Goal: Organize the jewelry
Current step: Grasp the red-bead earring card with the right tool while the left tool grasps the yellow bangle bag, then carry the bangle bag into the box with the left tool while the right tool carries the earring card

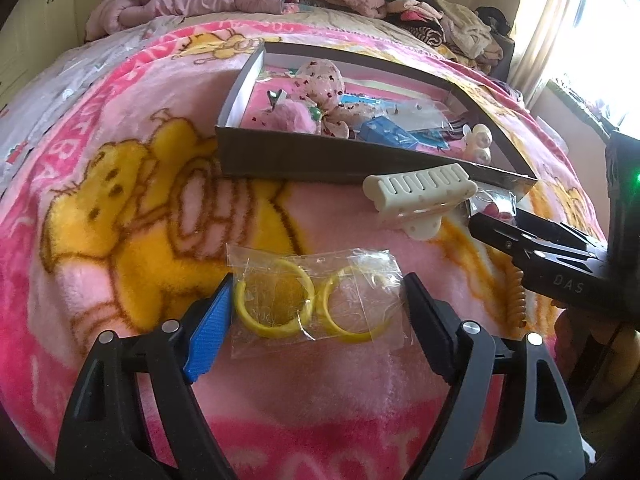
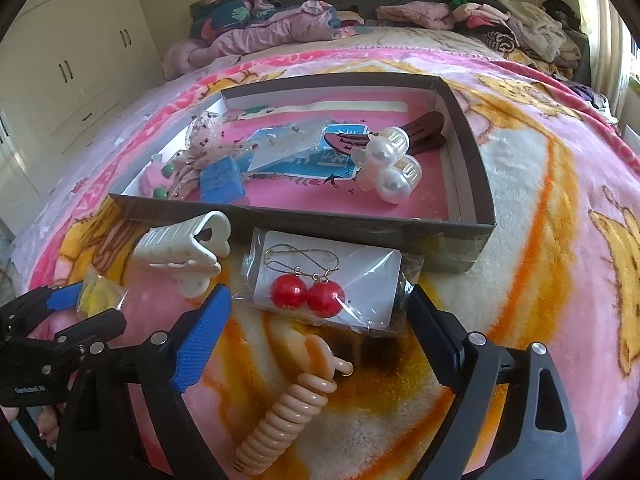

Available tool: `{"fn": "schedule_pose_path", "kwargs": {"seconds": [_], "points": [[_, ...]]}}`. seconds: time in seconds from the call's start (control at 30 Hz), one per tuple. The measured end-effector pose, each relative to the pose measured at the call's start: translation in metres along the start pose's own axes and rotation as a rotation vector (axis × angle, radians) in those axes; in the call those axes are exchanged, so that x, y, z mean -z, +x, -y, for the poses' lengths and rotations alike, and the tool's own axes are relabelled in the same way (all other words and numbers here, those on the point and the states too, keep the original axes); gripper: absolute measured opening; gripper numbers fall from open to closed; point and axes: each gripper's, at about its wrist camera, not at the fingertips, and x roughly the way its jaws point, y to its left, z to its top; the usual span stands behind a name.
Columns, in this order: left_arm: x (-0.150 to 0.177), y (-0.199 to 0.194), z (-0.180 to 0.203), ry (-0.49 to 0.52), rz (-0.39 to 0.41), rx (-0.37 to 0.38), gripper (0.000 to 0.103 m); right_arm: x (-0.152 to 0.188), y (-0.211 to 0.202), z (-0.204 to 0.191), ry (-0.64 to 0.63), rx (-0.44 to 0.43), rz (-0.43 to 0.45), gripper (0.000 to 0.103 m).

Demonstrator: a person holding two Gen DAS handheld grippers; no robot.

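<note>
Two risks: slippery film on both packets, and soft blanket (image 1: 120,208) under them that gives when pressed
Left slip: left tongs (image 1: 318,312) could pinch only loose plastic, so the yellow hoop packet (image 1: 316,304) crumples or slides out
Right snag: right tongs (image 2: 320,320) might catch the coiled hair tie (image 2: 288,400) lying just before the red earring card (image 2: 324,280)
Box (image 2: 472,200) hazard: its near wall stands close; a low carry could knock it or spill the pearl clips (image 2: 390,168)
Left tongs state: apart, empty, fingers either side of the hoop packet, contact unclear
Right tongs state: apart, empty, fingers flanking the earring card
Hoop packet place: on the bed, in front of the box, left of the white claw clip (image 1: 420,196)
Earring card place: touching or just beside the box's near wall, right of the claw clip
</note>
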Motion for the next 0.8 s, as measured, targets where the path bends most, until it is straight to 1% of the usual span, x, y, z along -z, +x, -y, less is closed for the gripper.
{"fn": "schedule_pose_path", "kwargs": {"seconds": [0.33,0.6,0.8], "points": [[-0.002,-0.015,-0.009,-0.025,0.026,0.013,0.073,0.003,-0.019,0.002,0.007,-0.056,0.000,0.084],[-0.007,-0.027,-0.021,-0.052,0.050,0.006,0.073,0.000,-0.040,0.003,0.000,-0.061,0.021,0.084],[-0.020,-0.037,-0.032,-0.066,0.070,-0.006,0.073,-0.009,-0.048,-0.003,-0.022,-0.071,0.034,0.084]]}}
